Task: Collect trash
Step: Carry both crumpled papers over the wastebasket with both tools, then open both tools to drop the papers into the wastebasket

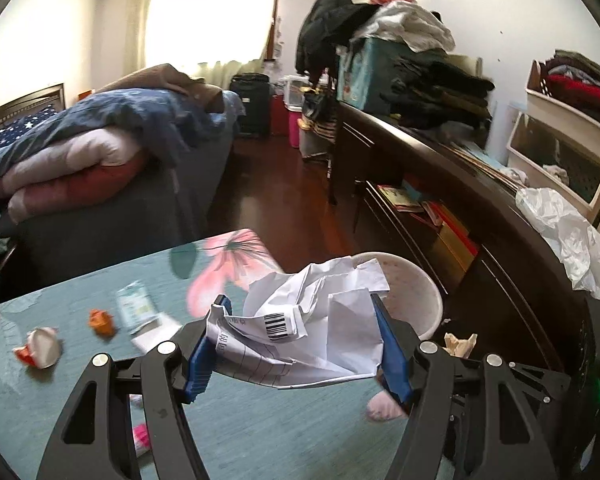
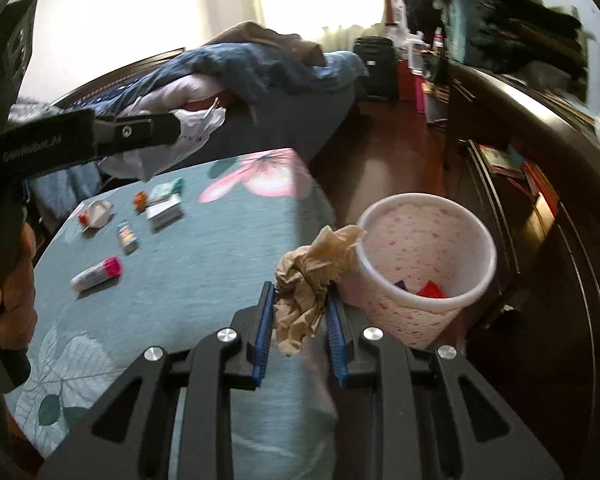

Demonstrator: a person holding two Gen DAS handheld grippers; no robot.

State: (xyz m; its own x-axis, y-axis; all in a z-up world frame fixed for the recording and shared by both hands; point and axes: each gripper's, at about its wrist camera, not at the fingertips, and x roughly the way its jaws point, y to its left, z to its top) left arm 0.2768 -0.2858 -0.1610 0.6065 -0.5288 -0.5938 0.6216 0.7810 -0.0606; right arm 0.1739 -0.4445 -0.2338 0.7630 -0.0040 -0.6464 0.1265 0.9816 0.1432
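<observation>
From the left wrist, our left gripper [image 1: 300, 344] holds the crumpled white paper [image 1: 312, 324] between widely spread fingers, just near of the pink-speckled bin [image 1: 420, 300] beyond the desk [image 1: 80, 360] edge; we should clear the rim before letting go. From the right wrist, our right gripper [image 2: 300, 332] pinches the brown paper wad [image 2: 312, 280] narrowly, touching the bin's left rim; centre it over the opening first.

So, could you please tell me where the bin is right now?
The bin stands on the floor off the table's right edge, next to the dark cabinet; in the right wrist view it sits just right of the brown paper.
</observation>
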